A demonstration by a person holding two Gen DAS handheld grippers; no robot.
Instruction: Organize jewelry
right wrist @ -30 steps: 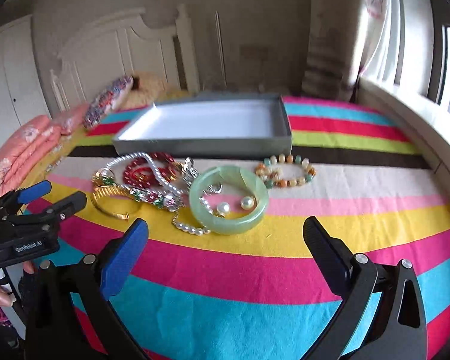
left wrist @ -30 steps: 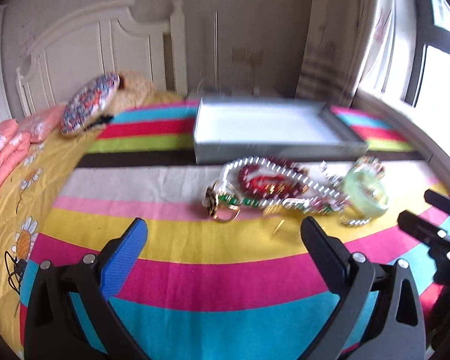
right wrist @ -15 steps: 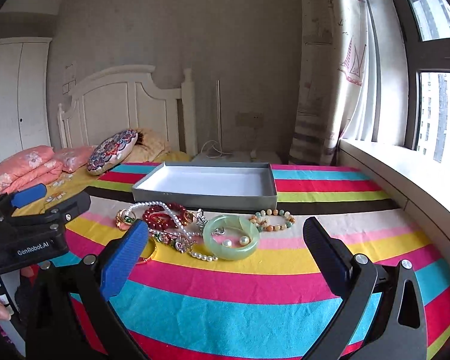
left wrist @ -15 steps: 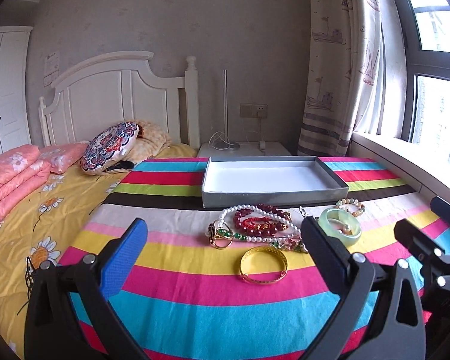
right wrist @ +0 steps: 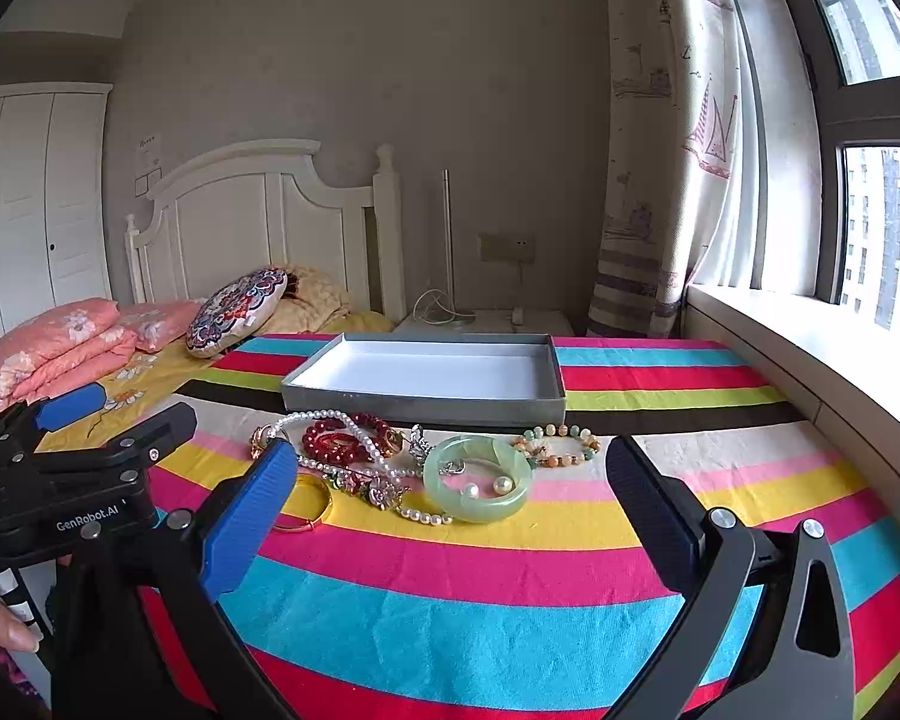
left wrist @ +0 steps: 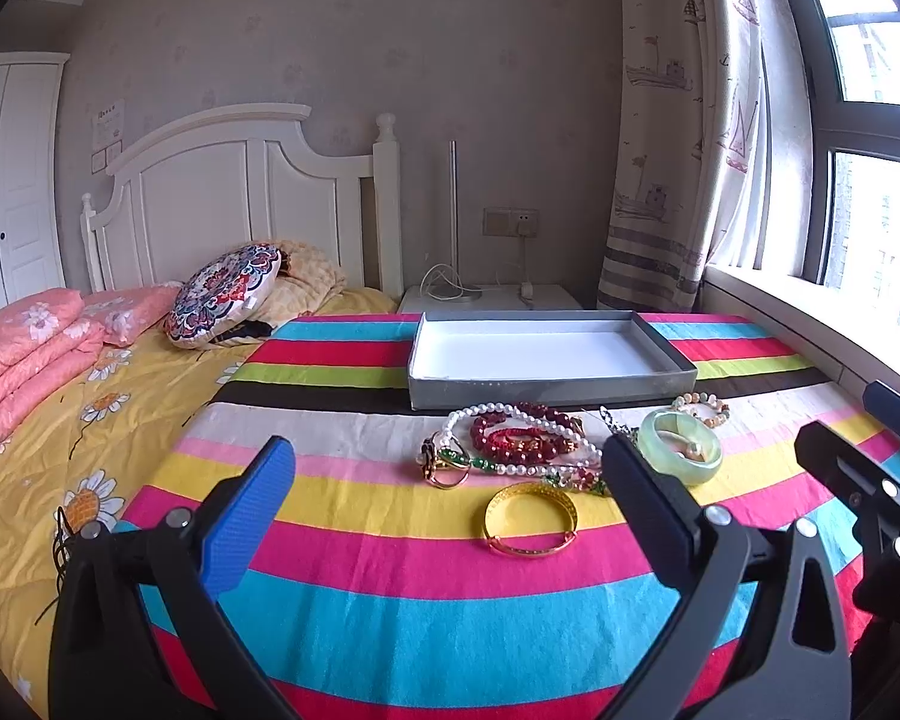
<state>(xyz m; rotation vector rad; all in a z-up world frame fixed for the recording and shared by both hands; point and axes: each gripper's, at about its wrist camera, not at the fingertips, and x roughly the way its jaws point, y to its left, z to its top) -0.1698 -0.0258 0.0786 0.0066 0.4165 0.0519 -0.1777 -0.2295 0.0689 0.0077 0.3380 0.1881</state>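
Note:
A pile of jewelry lies on a striped cloth: a gold bangle [left wrist: 530, 520], red bead bracelets [left wrist: 519, 435], a pearl necklace [left wrist: 498, 409], a green jade bangle [left wrist: 680, 446] and a pastel bead bracelet [left wrist: 701, 408]. The jade bangle [right wrist: 477, 478] holds loose pearls in the right wrist view. An empty grey box [left wrist: 546, 357] with a white inside stands just behind the pile. My left gripper [left wrist: 450, 492] is open and empty, hovering in front of the pile. My right gripper [right wrist: 453, 498] is open and empty, to the right of the left one.
The striped cloth [left wrist: 390, 600] covers the bed's right side. A yellow flowered quilt [left wrist: 60, 450], pink bedding [left wrist: 24, 348] and a round patterned cushion [left wrist: 225, 294] lie to the left. A window sill [right wrist: 810, 360] runs along the right. A white nightstand [left wrist: 492, 298] stands behind.
Both grippers have pulled back and up from the jewelry, so the pile looks smaller and farther. Both stay open. The jewelry has not moved.

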